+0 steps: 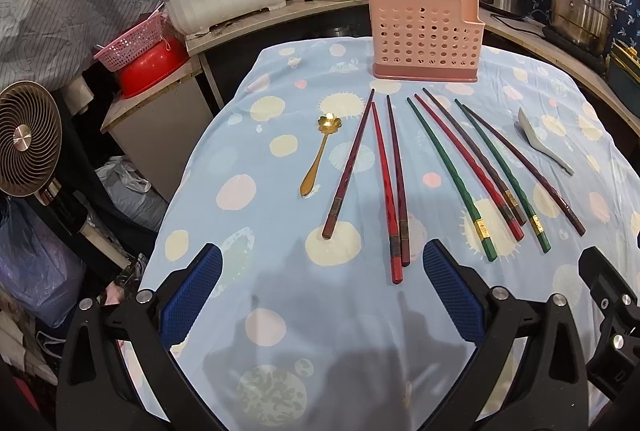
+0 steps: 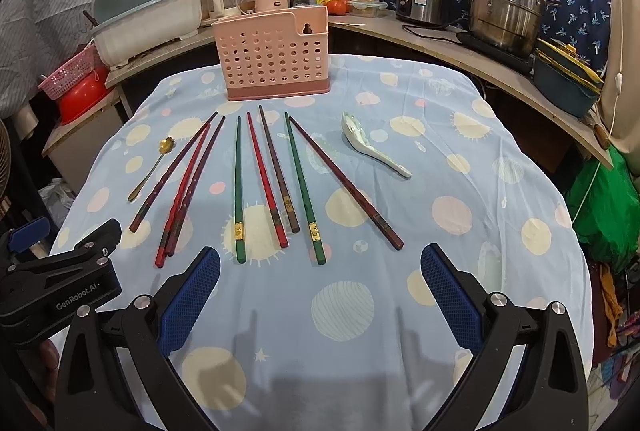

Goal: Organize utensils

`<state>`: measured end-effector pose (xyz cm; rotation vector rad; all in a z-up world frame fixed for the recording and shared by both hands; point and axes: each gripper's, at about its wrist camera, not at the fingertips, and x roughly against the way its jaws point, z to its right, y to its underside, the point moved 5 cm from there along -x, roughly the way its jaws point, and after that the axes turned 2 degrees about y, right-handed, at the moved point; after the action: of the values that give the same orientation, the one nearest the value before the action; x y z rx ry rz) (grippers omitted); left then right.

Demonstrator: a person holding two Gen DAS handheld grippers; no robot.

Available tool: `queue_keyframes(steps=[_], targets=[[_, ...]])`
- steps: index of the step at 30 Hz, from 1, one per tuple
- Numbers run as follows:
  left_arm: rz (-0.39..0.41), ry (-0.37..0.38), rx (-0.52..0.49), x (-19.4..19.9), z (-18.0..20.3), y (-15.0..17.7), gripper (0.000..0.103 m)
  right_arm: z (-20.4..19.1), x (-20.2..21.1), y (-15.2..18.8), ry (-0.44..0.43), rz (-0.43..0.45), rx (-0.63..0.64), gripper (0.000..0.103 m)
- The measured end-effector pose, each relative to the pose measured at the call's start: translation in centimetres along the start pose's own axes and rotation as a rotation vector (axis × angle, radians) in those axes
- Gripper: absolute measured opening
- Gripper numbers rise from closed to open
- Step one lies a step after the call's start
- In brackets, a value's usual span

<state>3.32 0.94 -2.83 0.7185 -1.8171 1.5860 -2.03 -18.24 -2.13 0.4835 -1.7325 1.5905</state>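
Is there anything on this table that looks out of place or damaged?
Nothing is spilled or broken. The odd part: the pink holder looks empty, while eight chopsticks, a gold spoon and a white ceramic spoon lie loose on the cloth. Two left chopsticks overlap at their thick ends.

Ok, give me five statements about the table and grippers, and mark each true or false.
1. The pink utensil holder stands empty behind the chopsticks. True.
2. The gold spoon lies to the right of all the chopsticks. False: it lies to their left.
3. The left gripper grips a chopstick. False: it is open, holding nothing.
4. Two green chopsticks lie on the cloth. True.
5. The white ceramic spoon is in the holder. False: it lies on the cloth.
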Motion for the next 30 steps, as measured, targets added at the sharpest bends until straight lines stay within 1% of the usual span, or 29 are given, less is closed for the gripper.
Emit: queue_keyframes(steps=[12, 18, 25, 30], targets=[[-0.001, 0.003, 0.002, -0.1, 0.0, 0.0, 0.096, 0.4, -0.2, 0.0, -0.001, -0.002, -0.01, 0.096], [-0.016, 0.014, 0.008, -1.1, -0.2, -0.1, 0.096, 1.4, -1.1, 0.0, 0.007, -0.019, -0.028, 0.096], [-0.034, 0.009, 0.031, -3.0, -1.6, -0.9, 0.096, 3.6, -3.1, -0.6, 0.044, -0.04, -0.059, 0.096], [-0.04, -0.013, 0.058, -4.6, -3.6, -1.8, 0.096, 4.9, -4.5, -1.7, 0.065, -0.039, -0.074, 0.096]])
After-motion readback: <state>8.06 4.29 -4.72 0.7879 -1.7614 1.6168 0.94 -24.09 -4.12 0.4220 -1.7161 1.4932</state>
